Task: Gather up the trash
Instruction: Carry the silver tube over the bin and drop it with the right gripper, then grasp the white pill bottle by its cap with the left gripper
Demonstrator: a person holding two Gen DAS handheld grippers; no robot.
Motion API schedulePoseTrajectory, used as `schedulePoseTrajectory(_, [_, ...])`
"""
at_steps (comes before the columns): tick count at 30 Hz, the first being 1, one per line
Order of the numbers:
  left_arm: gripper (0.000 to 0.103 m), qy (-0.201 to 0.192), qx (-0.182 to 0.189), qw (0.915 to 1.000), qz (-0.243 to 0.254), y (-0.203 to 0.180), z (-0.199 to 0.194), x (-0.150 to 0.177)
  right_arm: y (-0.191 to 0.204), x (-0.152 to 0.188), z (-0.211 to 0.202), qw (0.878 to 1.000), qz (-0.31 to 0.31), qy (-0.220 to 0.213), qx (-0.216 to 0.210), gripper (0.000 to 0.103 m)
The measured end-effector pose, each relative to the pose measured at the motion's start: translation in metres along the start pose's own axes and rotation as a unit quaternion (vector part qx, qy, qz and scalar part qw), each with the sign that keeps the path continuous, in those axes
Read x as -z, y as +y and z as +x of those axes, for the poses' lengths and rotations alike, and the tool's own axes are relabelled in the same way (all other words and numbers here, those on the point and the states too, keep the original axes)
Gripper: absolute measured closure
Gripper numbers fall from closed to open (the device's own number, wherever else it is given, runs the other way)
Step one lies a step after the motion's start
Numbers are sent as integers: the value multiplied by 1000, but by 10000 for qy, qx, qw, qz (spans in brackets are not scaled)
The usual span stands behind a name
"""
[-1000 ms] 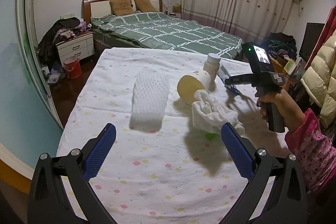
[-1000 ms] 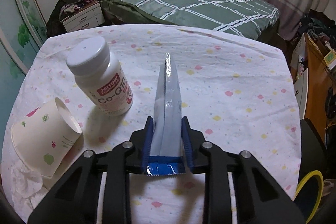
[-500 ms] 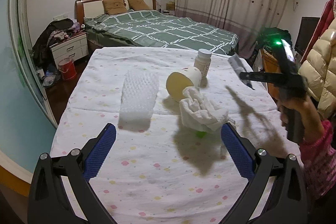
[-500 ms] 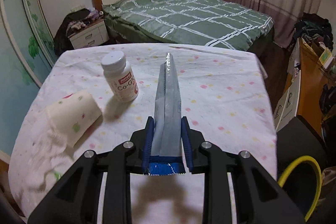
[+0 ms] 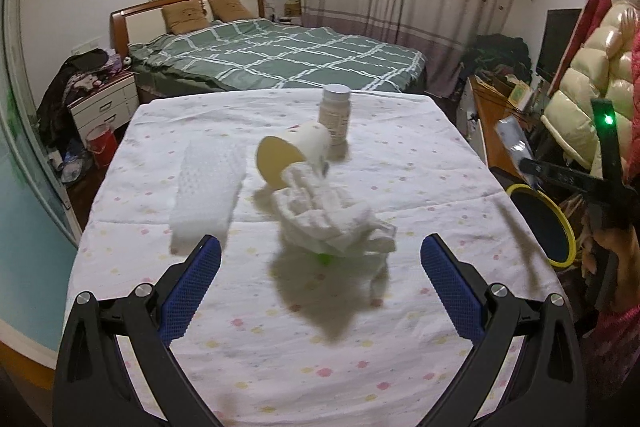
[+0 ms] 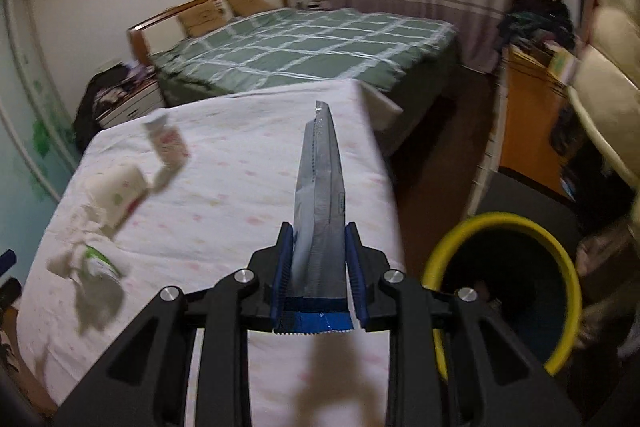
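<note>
Right wrist view showed my surface (image 6: 224, 195) beside the yellow-rimmed bin (image 6: 504, 287); my right gripper (image 6: 319, 267) was clamped on a silver wrapper (image 6: 320, 195) near it. My left gripper (image 5: 320, 287) hung wide open, empty, over crumpled tissue (image 5: 332, 223).

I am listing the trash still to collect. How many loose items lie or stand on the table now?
4: the foam sheet at left, the tipped paper cup in the middle, the white bottle upright behind the cup, the crumpled tissue nearest. Something green under the tissue is partly hidden.
</note>
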State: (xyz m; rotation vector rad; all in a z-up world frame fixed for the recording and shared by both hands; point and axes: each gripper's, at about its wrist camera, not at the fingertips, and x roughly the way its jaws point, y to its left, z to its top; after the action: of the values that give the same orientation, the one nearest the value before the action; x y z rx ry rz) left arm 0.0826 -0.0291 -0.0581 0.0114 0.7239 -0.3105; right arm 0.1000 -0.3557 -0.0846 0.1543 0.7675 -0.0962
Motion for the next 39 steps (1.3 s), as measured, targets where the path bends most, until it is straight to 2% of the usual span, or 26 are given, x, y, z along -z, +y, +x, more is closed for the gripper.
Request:
schedulePoseTrajectory(7, [5, 34, 135, 9996, 247, -25, 4, -3, -73, 38, -8, 9963, 696, 119, 482, 77])
schedulePoseTrajectory(15, [5, 83, 189, 9986, 485, -49, 6, -6, -123, 61, -2, 9907, 1124, 241, 730, 77])
schedulePoseTrajectory(27, [5, 179, 345, 9973, 628, -72, 20, -16, -148, 72, 4, 9865, 1350, 297, 879, 76])
schedulePoseTrajectory(29, [5, 193, 359, 9970, 661, -76, 23, -17, -151, 73, 5, 9861, 1365, 316, 895, 73])
schedulePoseTrajectory(31, [5, 199, 370, 9966, 715, -81, 25, -18, -154, 73, 3, 9853, 1426, 287, 899, 60])
schedulePoseTrajectory(33, [5, 205, 380, 9963, 747, -83, 27, -20, -153, 73, -1, 9852, 1391, 235, 973, 53])
schedulePoseTrajectory(39, [5, 297, 403, 9963, 693, -82, 37, -31, -153, 74, -8, 9859, 1401, 145, 901, 52])
